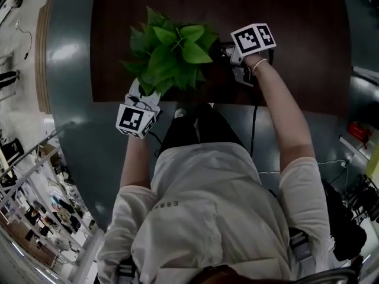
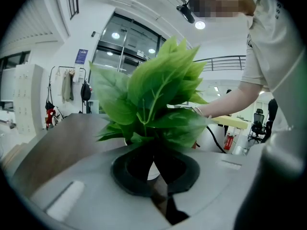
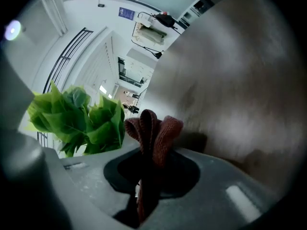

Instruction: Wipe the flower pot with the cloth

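Right gripper (image 3: 146, 162) is pinching a bunched reddish-brown cloth (image 3: 153, 128), just beside the potted plant (image 1: 172, 52) on the dark table (image 1: 296, 40). Left gripper (image 2: 154, 152) sits at the plant's base with its jaws pressed together, the pot mostly hidden under the leaves.

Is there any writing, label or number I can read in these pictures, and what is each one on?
"ESS...": small letters on the person's shirt; the rest is too small to read.
Blue wall sign: too blurred to read.
High blue sign: too blurred to read.
Marker cubes: black-and-white patterns only, no words.
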`<state>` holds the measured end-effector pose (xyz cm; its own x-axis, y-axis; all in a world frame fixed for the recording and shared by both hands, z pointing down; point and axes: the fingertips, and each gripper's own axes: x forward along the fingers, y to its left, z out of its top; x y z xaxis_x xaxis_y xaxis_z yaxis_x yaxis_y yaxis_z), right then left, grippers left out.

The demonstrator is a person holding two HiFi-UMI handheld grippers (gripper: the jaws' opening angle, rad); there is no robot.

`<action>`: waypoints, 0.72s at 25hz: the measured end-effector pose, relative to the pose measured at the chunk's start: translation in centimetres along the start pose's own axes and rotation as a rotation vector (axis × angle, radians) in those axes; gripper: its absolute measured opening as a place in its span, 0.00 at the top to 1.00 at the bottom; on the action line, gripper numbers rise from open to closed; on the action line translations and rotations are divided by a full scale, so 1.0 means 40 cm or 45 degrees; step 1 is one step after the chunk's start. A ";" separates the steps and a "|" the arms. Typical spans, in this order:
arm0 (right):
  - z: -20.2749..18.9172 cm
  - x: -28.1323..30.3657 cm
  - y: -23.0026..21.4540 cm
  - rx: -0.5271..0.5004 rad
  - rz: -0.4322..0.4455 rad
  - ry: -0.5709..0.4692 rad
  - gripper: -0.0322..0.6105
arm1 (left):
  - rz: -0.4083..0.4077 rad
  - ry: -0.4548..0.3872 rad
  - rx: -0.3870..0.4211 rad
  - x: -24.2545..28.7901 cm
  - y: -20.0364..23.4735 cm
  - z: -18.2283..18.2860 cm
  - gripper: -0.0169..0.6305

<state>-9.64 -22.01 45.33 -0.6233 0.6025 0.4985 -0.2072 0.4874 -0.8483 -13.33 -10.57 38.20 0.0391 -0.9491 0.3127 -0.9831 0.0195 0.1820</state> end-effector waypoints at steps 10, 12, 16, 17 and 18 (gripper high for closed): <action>0.205 -0.044 0.088 -0.548 0.107 0.196 0.87 | 0.210 -0.119 -0.110 -0.103 0.156 0.058 0.95; 0.212 -0.013 0.122 -0.653 0.216 0.313 0.87 | 0.227 -0.129 -0.120 -0.108 0.205 0.074 0.95; 0.176 0.048 0.165 -0.583 0.471 0.540 0.87 | 0.142 -0.129 -0.138 -0.071 0.274 0.104 0.95; 0.164 0.059 0.166 -0.557 0.514 0.593 0.87 | 0.115 -0.127 -0.147 -0.058 0.285 0.106 0.95; 0.155 0.071 0.165 -0.536 0.543 0.643 0.87 | 0.093 -0.125 -0.154 -0.047 0.298 0.108 0.95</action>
<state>-17.46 -21.02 40.03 -0.1453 0.9569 0.2514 0.3395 0.2869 -0.8958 -25.88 -9.93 35.76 -0.0551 -0.9698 0.2377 -0.9538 0.1216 0.2749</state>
